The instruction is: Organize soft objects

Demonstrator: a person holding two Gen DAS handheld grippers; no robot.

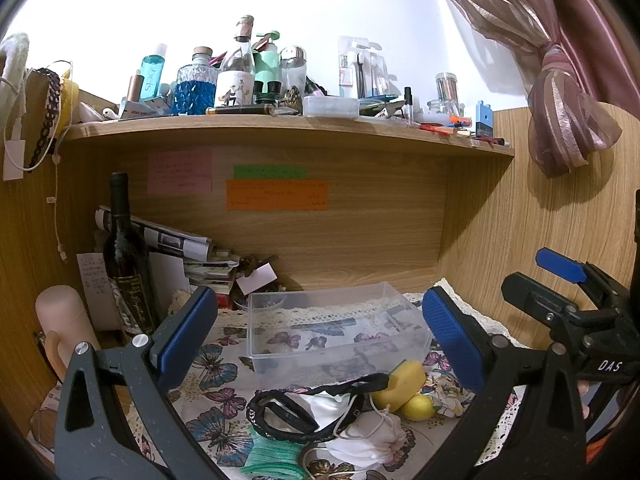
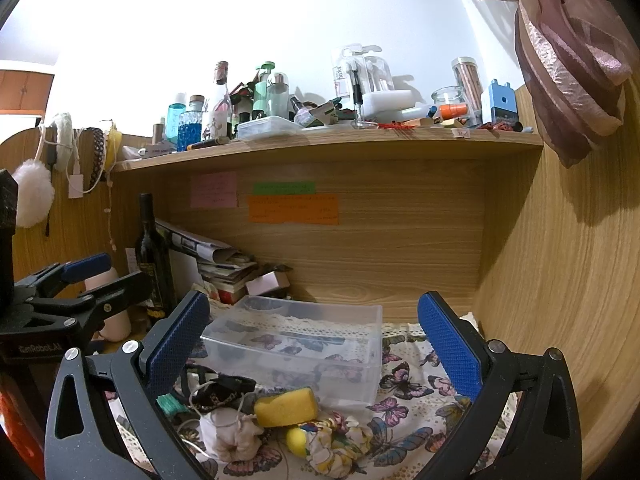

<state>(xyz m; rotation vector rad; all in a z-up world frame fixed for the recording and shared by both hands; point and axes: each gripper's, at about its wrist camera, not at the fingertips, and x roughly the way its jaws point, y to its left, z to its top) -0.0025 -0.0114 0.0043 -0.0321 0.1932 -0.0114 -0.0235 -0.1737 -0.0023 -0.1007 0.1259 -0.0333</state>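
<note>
both tongs gape wide, nothing between the pads: left gripper (image 1: 320, 332), right gripper (image 2: 314, 340). clear plastic box (image 2: 296, 344) sits on the butterfly-print cloth (image 2: 404, 384) toward the back of the desk nook. soft pile lies just in front of it: yellow sponge (image 2: 286, 406) touching a floral scrunchie (image 2: 334, 440), white drawstring pouch (image 2: 232, 436), black headband (image 1: 304, 404), green knit piece (image 1: 272, 456). dark wine bottle (image 1: 124, 256) upright at left.

A home, likely a bedroom: a wooden desk (image 1: 472, 240) with a butterfly cloth (image 1: 216, 364), a shelf (image 1: 280, 128) crowded with toiletry bottles (image 1: 196, 84), sticky notes (image 1: 276, 196) on the back panel, a wine bottle (image 1: 124, 256), and a tied pink curtain (image 1: 560, 120).
</note>
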